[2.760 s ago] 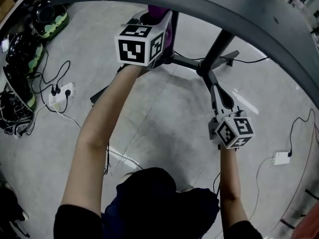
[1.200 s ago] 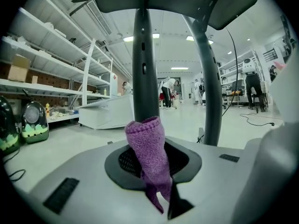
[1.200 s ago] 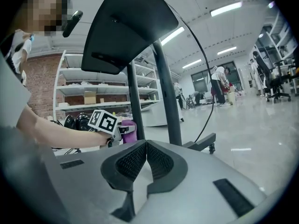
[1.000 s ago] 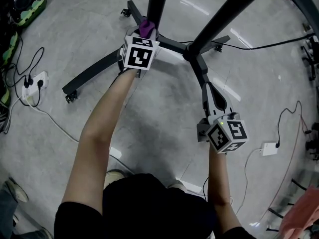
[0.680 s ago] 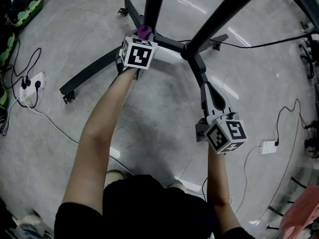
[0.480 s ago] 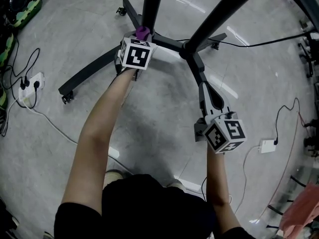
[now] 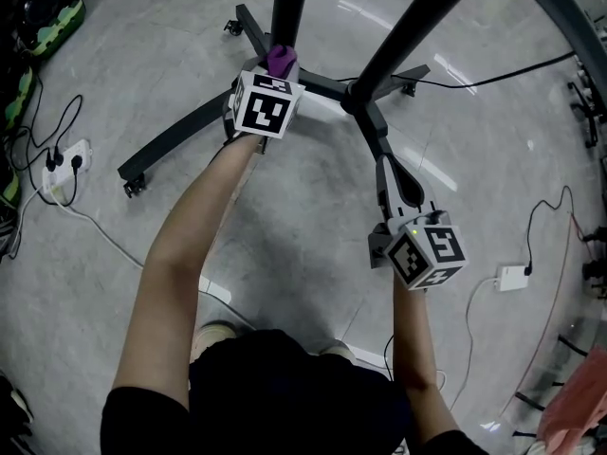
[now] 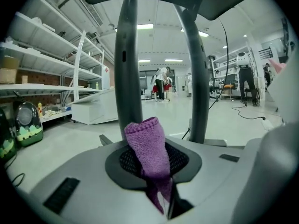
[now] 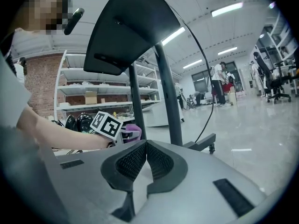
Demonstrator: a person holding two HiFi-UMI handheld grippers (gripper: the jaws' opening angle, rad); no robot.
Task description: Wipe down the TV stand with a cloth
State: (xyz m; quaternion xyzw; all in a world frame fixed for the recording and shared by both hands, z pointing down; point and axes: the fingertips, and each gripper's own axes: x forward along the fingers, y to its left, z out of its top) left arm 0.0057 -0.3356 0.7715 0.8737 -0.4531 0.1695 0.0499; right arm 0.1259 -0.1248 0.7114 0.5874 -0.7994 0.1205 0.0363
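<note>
Evidently we are mid-wipe: the left gripper (image 8: 156,181) has its jaws pinched tight on a purple knitted cloth (image 8: 147,143). The cloth's free end stands up just in front of the left post (image 8: 128,55) of the TV stand (image 7: 356,98), low down near the base legs (image 7: 175,145). We cannot tell whether cloth and post touch. The right gripper (image 9: 146,160) has its jaws pressed together on nothing, near the closest leg. Nothing shows which parts are already clean; we judge the legs and hub remain. No brand or writing is legible, only square markers on the cubes (image 7: 265,109).
</note>
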